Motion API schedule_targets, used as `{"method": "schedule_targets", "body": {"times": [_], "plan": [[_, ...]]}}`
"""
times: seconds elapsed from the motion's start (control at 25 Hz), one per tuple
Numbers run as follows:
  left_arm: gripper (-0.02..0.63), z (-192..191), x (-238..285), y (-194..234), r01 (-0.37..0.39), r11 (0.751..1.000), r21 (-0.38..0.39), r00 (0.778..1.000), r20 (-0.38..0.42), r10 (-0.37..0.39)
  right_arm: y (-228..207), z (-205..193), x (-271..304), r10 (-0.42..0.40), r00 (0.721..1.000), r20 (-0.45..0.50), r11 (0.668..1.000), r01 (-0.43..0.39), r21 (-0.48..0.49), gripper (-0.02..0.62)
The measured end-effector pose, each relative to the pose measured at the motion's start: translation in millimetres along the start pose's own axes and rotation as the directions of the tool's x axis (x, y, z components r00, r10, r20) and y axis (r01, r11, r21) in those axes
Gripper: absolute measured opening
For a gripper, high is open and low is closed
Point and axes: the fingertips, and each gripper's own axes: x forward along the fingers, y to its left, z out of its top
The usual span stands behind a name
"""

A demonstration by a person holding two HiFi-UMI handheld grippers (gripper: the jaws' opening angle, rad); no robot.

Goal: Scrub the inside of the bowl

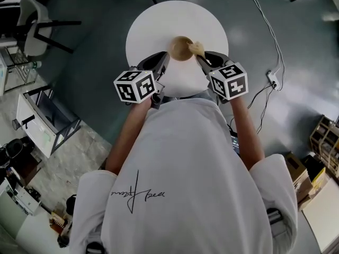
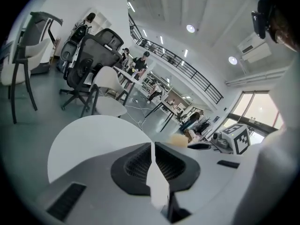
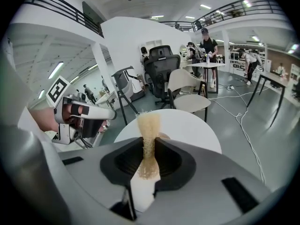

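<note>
- Counter (image 1: pixel 180 15): round and white, seen from above against a grey floor (image 1: pixel 95 46).
- Bowl (image 1: pixel 180 47): small, wooden and tan, seen over the near half of the counter between the tips of the two tongs. From above it cannot be told whether it rests on the counter.
- Left tongs (image 2: pixel 153 149): the jaws stand together, leaving only a thin slit. Nothing shows between the pads. In the head view the tips lie just beside the bowl's left edge; contact cannot be made out.
- Right tongs (image 3: pixel 150 142): clenched on a scrubber (image 3: pixel 149 125), a pale tan, fibrous strip. It stands upright between the pads and rises above them.
- Scrubber, head view: its free end lies at the bowl's right rim.
- Marker cubes (image 1: pixel 136 85): one on each tongs, black squares on white, on the near side of the counter.
- Person: white shirt (image 1: pixel 185 184), both forearms stretched toward the counter.
- Surroundings: a cable (image 1: pixel 270 36) trails across the floor to the right. Office chairs (image 2: pixel 89 55) stand beyond the counter in the left gripper view.
</note>
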Motion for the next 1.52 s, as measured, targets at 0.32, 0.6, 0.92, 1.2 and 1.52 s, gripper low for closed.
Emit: {"method": "schedule_targets", "body": {"times": [0.32,0.6,0.92,1.2,1.52], "plan": [[0.006,18,-16,-6,0.015,0.997,0.077,0.999,0.027,-0.017,13,28,-20,0.019,0.995,0.096,0.996,-0.027,0.087,0.084],[0.005,47,-46,-10,-0.045,0.992,0.121,0.987,0.16,0.026,25,41,-40,-0.018,0.988,0.153,0.994,0.001,0.113,0.083],[0.005,61,-66,-33,0.021,0.991,0.132,0.983,0.18,-0.044,29,59,-59,-0.089,0.965,0.247,0.99,0.059,0.127,0.08],[0.005,73,-79,-67,0.062,0.974,0.216,0.967,0.227,-0.112,37,70,-79,-0.09,0.951,0.295,0.994,0.067,0.088,0.078],[0.005,67,-87,-84,0.129,0.968,0.213,0.951,0.248,-0.182,36,75,-106,-0.128,0.931,0.342,0.992,0.116,0.055,0.077]]}}
